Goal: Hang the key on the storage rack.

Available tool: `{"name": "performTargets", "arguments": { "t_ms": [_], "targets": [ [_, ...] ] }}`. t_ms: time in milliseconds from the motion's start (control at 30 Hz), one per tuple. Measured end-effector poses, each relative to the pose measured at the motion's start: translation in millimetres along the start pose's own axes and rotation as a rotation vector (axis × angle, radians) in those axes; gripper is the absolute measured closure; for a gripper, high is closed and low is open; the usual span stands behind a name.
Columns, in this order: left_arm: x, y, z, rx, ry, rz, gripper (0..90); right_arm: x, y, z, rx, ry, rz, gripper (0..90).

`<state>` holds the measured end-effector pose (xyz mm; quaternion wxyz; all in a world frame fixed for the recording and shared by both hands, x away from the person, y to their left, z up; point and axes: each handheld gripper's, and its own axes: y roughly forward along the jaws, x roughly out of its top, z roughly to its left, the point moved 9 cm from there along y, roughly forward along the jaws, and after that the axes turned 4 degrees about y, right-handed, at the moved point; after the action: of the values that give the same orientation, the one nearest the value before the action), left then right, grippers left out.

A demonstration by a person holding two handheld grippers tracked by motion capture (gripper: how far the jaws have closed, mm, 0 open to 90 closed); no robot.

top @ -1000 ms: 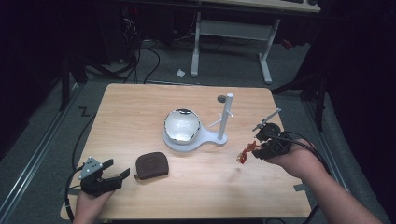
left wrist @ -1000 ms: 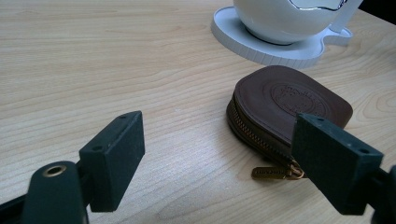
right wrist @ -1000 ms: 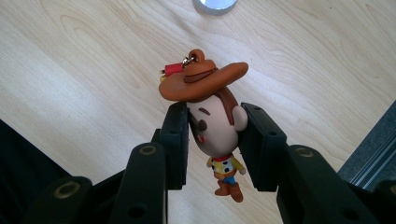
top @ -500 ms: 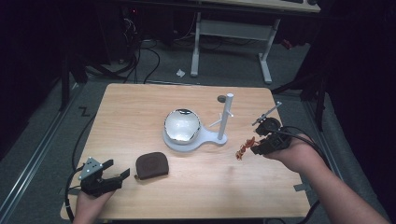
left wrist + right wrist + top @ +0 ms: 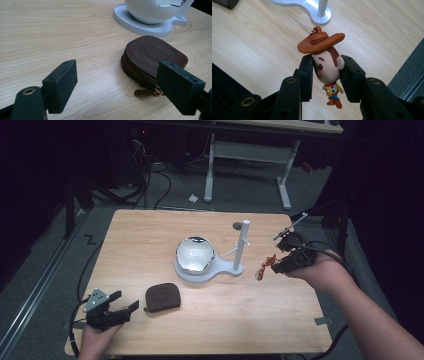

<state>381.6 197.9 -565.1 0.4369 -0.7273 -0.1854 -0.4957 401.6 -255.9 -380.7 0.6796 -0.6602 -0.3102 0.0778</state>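
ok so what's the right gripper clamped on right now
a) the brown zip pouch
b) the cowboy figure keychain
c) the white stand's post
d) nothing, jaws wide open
b: in the right gripper view the right gripper has both pads pressed against the head of the cowboy figure keychain, held above the table, while the brown pouch lies near the left gripper.

The right tongs [image 5: 325, 72] squeezed a little cowboy toy [image 5: 327, 65] by its big round head. The toy wore a wide brown hat with a small metal ring on top, and its tiny legs hung down between the black jaws. Below it lay the light wooden surface [image 5: 262, 42], with a white stand [image 5: 317, 8] near the top.
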Motion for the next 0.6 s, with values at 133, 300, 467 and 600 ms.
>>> {"name": "performTargets", "arguments": {
  "t_ms": [133, 300, 467, 600],
  "targets": [
    [0.2, 2.0, -0.4, -0.005, 0.004, 0.003, 18.0, 6.3, -6.1, -2.0, -0.009, 0.007, -0.006, 64.6],
    [0.4, 2.8, -0.6, -0.012, 0.001, 0.003, 18.0, 14.3, -14.0, -3.3, -0.007, 0.007, -0.019, 64.6],
    [-0.3, -0.4, 0.3, -0.006, 0.002, -0.001, 18.1, 21.5, -22.2, -4.3, 0.007, 0.021, -0.020, 64.7],
    [-1.2, -3.4, 2.7, 0.002, -0.001, -0.004, 18.0, 26.5, -28.0, -3.8, 0.027, 0.013, -0.020, 64.7]
  ]
}}
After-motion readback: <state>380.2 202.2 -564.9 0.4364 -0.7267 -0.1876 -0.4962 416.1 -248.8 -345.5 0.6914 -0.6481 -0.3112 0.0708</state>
